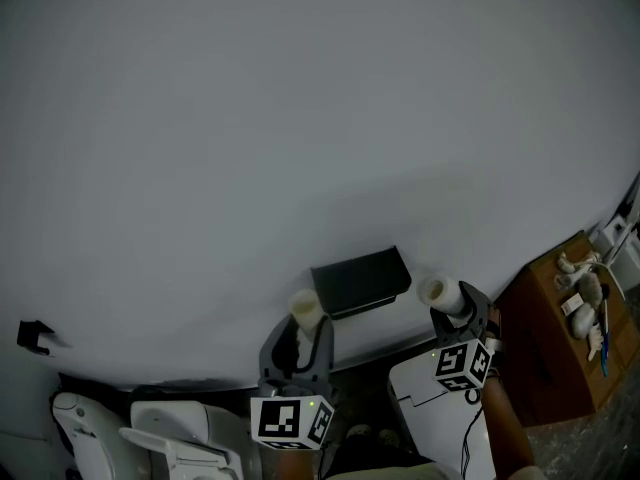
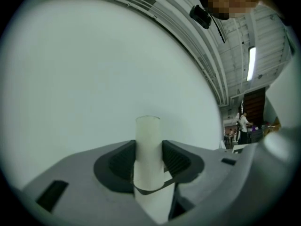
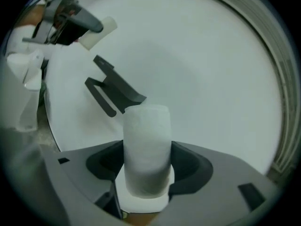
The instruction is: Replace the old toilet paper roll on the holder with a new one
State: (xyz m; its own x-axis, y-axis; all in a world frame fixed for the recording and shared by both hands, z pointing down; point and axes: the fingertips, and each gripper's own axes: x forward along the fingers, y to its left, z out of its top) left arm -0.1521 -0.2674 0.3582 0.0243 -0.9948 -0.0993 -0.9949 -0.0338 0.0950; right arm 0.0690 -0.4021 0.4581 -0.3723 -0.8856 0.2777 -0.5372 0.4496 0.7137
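Observation:
The black holder (image 1: 360,280) hangs bare on the white wall; the right gripper view also shows this holder (image 3: 115,87) up and to the left. My left gripper (image 1: 300,343) is below the holder's left end. It is shut on a slim pale core tube (image 1: 306,311) that stands upright. In the left gripper view, my left gripper (image 2: 149,157) pinches this tube (image 2: 148,135) on both sides. My right gripper (image 1: 462,313) is just right of the holder, shut on a thicker white toilet paper roll (image 1: 440,292). In its own view, the right gripper (image 3: 146,166) clamps the roll (image 3: 146,140).
A white toilet (image 1: 150,428) is at the lower left and a white bin (image 1: 430,413) is below the right gripper. A wooden cabinet (image 1: 555,338) with small items stands at the right. A small black bracket (image 1: 35,336) is fixed on the wall at far left.

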